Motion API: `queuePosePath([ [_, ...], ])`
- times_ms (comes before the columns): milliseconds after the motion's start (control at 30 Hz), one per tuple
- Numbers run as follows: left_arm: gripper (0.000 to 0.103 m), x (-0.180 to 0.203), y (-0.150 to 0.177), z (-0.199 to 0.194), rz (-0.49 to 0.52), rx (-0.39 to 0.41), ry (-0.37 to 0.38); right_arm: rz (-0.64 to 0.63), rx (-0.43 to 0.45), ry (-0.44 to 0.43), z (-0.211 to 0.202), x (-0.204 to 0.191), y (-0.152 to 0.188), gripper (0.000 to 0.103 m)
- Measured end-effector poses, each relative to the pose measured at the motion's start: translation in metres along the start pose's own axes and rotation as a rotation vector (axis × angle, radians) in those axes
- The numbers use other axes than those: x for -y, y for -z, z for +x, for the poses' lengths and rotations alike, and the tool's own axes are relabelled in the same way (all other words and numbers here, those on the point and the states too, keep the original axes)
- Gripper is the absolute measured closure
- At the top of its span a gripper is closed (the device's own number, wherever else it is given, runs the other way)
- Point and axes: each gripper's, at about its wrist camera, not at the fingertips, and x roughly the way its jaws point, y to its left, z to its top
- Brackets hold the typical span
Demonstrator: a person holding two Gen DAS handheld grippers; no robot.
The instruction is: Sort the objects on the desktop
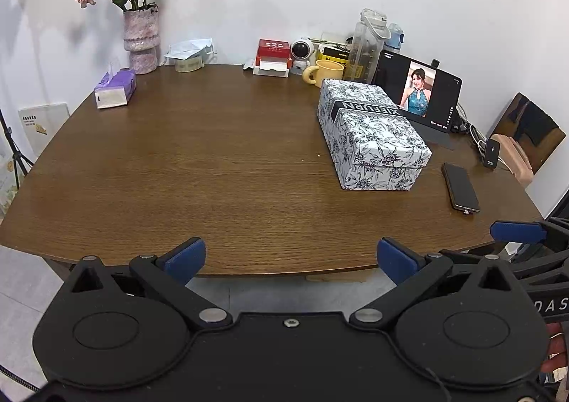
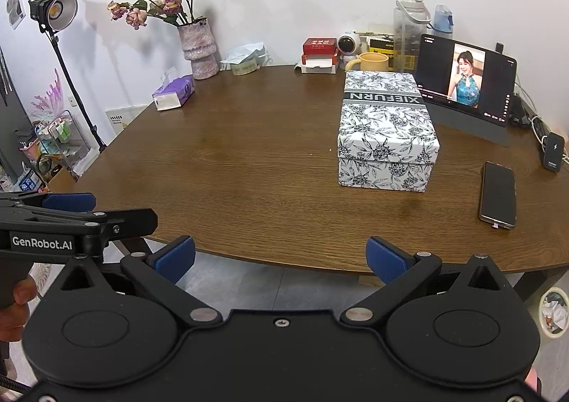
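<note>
A floral black-and-white box (image 1: 370,133) (image 2: 386,128) with a dark band across its lid stands on the right half of the brown table (image 1: 199,160) (image 2: 227,167). A dark phone (image 1: 460,186) (image 2: 498,195) lies flat to the right of the box. My left gripper (image 1: 291,259) hangs open over the table's near edge, nothing between its blue pads. My right gripper (image 2: 281,258) is open too, at the near edge, short of the box. The left gripper (image 2: 67,202) also shows from the side at the left of the right wrist view.
Along the back wall stand a vase of roses (image 1: 140,41), a purple tissue pack (image 1: 114,89), a tape roll (image 1: 189,64), a red card box (image 1: 272,55), a small robot toy (image 1: 302,55), a yellow mug (image 1: 325,72), bottles (image 1: 366,46) and a lit tablet (image 1: 419,92). A charger (image 2: 553,153) sits at the right.
</note>
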Motion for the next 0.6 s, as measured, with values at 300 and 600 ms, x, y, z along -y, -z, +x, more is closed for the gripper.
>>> queuePosePath([
  [300,0.000,-0.0006,-0.0002,0.0018,-0.003,-0.003,-0.002,-0.001,-0.001,-0.003,-0.0001,0.0006,0.0005,0.000],
  [600,0.000,-0.0006,0.0004,0.0026,-0.004,-0.001,-0.004,0.001,-0.002,-0.003,-0.0003,0.0022,-0.0004,0.000],
])
